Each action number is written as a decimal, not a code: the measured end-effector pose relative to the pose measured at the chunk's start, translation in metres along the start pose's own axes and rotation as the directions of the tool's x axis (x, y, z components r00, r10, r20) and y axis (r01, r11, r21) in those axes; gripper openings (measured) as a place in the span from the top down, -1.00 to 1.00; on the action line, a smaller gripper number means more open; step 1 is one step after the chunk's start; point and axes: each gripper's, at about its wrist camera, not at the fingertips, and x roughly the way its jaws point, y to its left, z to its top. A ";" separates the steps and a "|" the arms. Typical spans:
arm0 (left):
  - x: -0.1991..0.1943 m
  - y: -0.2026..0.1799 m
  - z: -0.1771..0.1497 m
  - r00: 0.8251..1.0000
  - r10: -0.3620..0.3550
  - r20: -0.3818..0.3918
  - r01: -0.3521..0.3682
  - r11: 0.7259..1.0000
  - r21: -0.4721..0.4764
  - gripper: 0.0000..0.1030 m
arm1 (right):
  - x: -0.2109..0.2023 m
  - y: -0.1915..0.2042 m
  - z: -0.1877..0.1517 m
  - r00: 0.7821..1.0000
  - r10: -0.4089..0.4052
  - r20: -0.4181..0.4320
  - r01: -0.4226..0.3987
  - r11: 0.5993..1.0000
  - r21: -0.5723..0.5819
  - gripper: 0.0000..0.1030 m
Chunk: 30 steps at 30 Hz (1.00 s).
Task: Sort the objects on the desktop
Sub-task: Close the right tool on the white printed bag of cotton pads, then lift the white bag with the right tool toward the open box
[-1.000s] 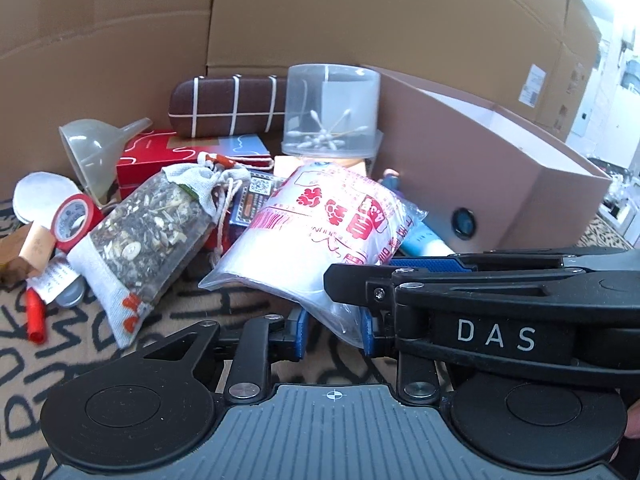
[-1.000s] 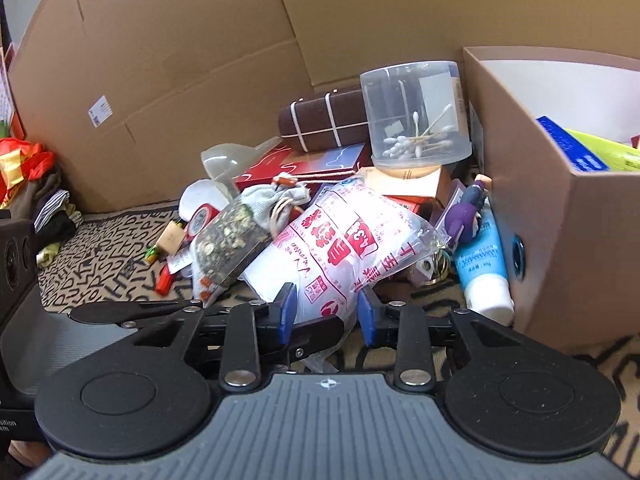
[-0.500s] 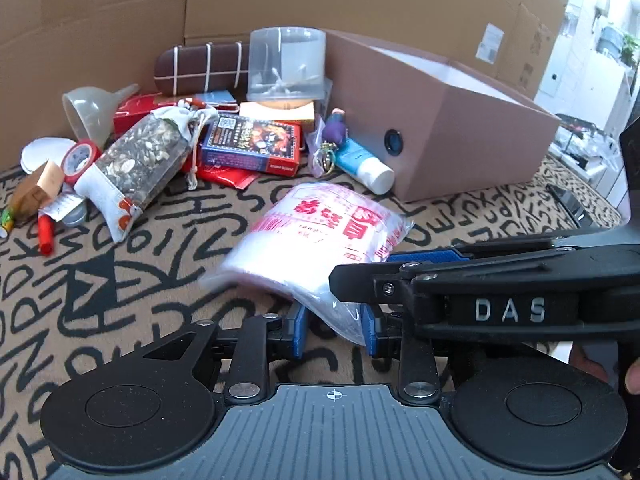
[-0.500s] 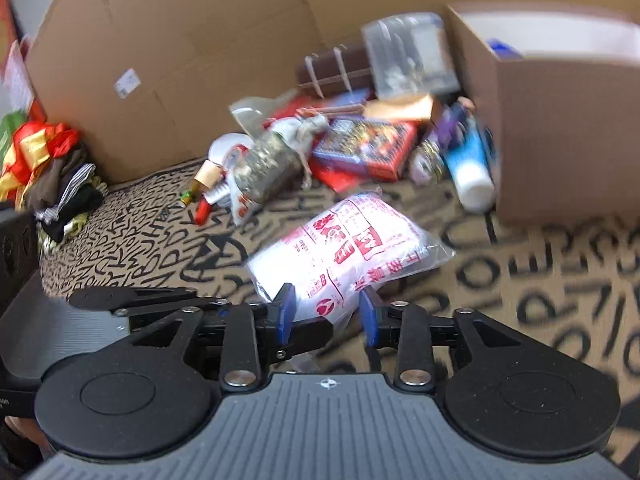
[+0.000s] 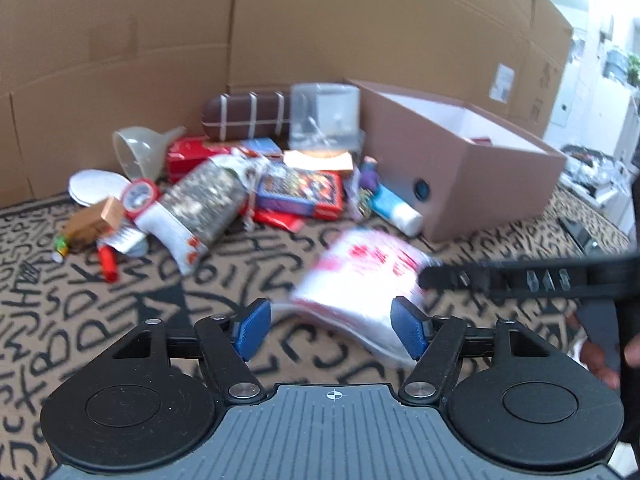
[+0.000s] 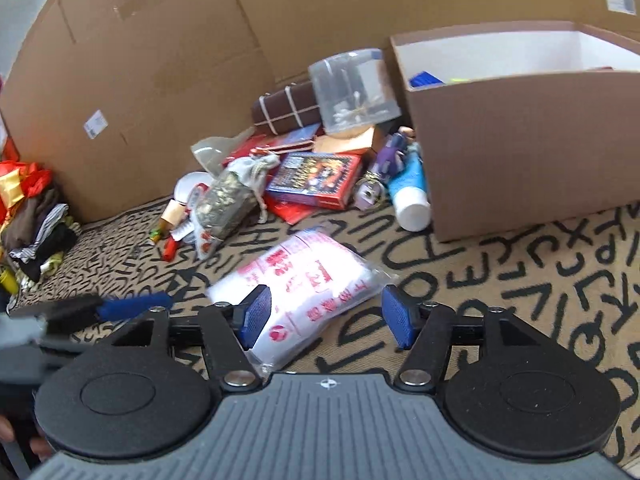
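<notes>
Both grippers spread wide: left gripper (image 5: 331, 330), right gripper (image 6: 324, 318), neither holding anything. White plastic bag (image 6: 298, 286) with red print lies loose on the patterned mat (image 6: 520, 280), near edge, between the right's fingers but not pinched. Looks like a drop-off step, sorted apart from the clutter pile. Beyond it: card box (image 6: 316, 180), herb pouch (image 6: 228, 200), cardboard box (image 6: 520, 140) at far right. Next: pick another pile item.
</notes>
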 end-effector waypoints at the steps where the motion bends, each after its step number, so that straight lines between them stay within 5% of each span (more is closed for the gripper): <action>1: 0.003 0.003 0.004 1.000 -0.004 0.003 0.004 1.000 -0.008 -0.53 | 0.001 0.000 -0.001 1.000 0.002 -0.007 -0.002 1.000 0.000 -0.28; 9: 0.055 0.023 0.019 0.984 -0.150 -0.101 0.138 0.984 -0.109 -0.40 | 0.013 0.003 -0.009 0.996 0.060 -0.059 -0.060 0.998 0.007 -0.27; 14: 0.055 0.025 0.017 0.978 -0.184 -0.101 0.175 0.980 -0.091 0.07 | 0.017 0.002 -0.006 0.997 0.063 -0.049 -0.063 0.998 -0.005 -0.12; 22: 0.043 0.017 0.012 0.973 -0.204 -0.107 0.196 0.977 -0.082 0.38 | 0.019 -0.010 0.006 0.999 0.043 -0.017 -0.042 0.999 0.033 0.12; 27: 0.035 0.005 0.005 0.966 -0.227 -0.122 0.220 0.973 -0.068 0.34 | 0.017 -0.021 0.009 0.999 0.047 -0.023 -0.045 0.995 0.094 0.02; 30: 0.035 0.007 0.003 0.963 -0.233 -0.135 0.225 0.972 -0.076 -0.01 | 0.016 -0.026 0.007 0.997 0.071 -0.040 -0.065 0.988 0.139 -0.04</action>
